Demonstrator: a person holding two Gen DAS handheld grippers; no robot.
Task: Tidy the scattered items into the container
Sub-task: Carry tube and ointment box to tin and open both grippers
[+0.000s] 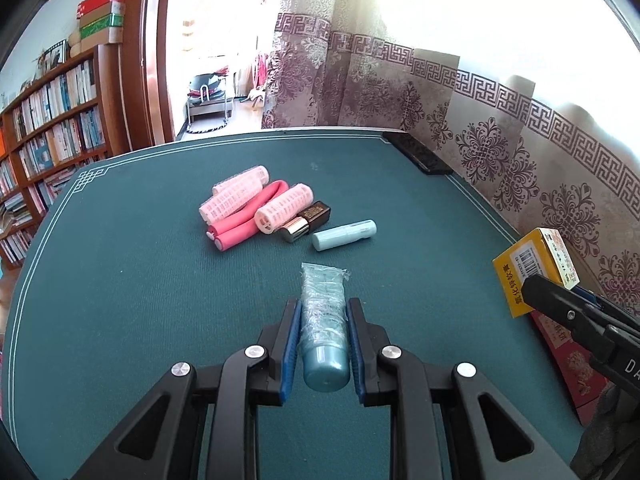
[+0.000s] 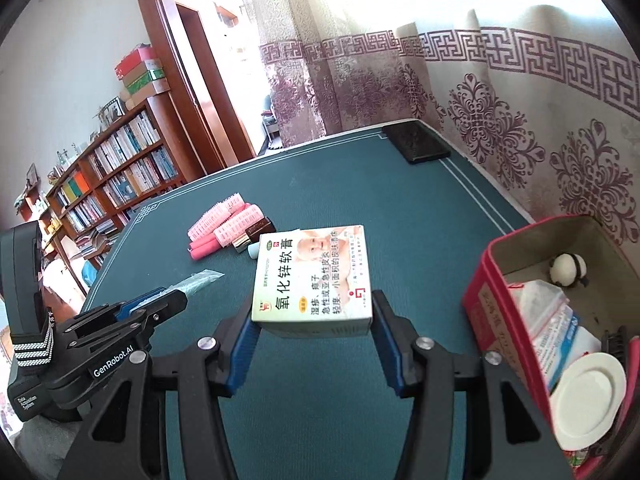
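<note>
My left gripper (image 1: 323,314) is shut on a teal tube (image 1: 323,320), cap towards the camera, just above the green table (image 1: 140,280). My right gripper (image 2: 312,312) is shut on a white and yellow ointment box (image 2: 314,276), held above the table left of the red container (image 2: 500,316). The box also shows at the right in the left wrist view (image 1: 536,268). Pink hair rollers (image 1: 236,196), a pink foam curler (image 1: 244,226), a dark lipstick (image 1: 306,222) and a pale blue stick (image 1: 344,234) lie in a cluster mid-table.
The red container holds packets (image 2: 556,320), a white lid (image 2: 588,388), a black brush (image 2: 616,344) and a small white toy (image 2: 568,270). A black flat object (image 2: 416,142) lies at the far table corner. A patterned curtain (image 2: 520,120) runs along the right edge; a bookshelf (image 2: 120,168) stands left.
</note>
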